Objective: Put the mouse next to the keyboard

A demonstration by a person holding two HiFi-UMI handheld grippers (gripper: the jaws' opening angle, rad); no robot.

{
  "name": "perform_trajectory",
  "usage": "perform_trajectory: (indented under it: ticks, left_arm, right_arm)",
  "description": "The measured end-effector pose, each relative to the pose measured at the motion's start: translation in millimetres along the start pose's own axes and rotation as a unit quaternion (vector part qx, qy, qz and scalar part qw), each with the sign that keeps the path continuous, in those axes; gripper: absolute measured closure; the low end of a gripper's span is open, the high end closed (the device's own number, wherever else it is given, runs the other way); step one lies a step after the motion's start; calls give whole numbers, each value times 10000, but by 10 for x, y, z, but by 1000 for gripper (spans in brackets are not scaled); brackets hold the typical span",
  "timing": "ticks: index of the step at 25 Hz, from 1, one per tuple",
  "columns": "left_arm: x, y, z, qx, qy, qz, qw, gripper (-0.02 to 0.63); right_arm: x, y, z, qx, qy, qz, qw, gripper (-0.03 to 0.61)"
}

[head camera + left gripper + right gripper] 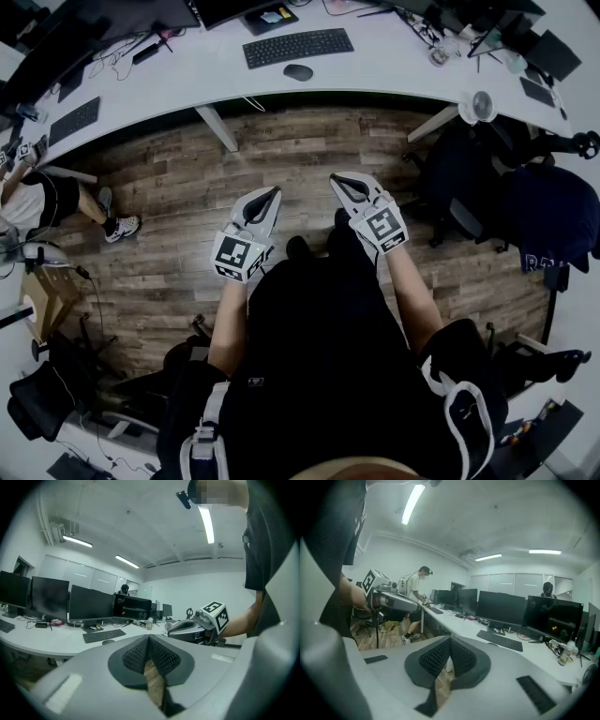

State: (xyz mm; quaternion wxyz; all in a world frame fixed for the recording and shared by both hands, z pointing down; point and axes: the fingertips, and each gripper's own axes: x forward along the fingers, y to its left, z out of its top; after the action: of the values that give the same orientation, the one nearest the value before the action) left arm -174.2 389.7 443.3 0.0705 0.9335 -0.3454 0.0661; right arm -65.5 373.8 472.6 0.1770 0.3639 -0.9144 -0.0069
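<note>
Both your grippers are shut on nothing. The left gripper and the right gripper hang over the wood floor, well short of the desk. The mouse lies on the desk just in front of the keyboard, between it and the near edge.

The first risk is reaching the mouse with the jaws together. Shut tips would only shove it, and a shove towards you could send it off the desk edge. Open the jaws before you come down on it.

The second risk is the grip itself. The mouse looks smooth and domed, so pads set too high on it will likely squeeze it out. Take it low on its sides.

The keyboard sits very close behind the mouse. A jaw that overshoots may catch its front edge and shift it, or press keys. Whether the mouse has a cord I cannot tell; if it does, a fast lift may snag it.

There is another keyboard further left on the desk, so mind which one you aim for. The chair on your right stands near your path as you step in.
</note>
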Motion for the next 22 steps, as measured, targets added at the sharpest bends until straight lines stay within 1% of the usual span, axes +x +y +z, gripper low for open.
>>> perform_trajectory:
  ticks: [6,13,22]
  left_arm:
    - [-11,5,-15,52,48,21,10000,615]
    - [-31,76,-50,12,60,75,10000,615]
    - [-63,174,-29,-56,34,154,9999,615]
  right_arm:
    - [44,52,0,-21,22,64,10000,577]
    - [135,58,-44,-12,146,76,9999,577]
    - [230,76,-11,-83,109,176,9998,577]
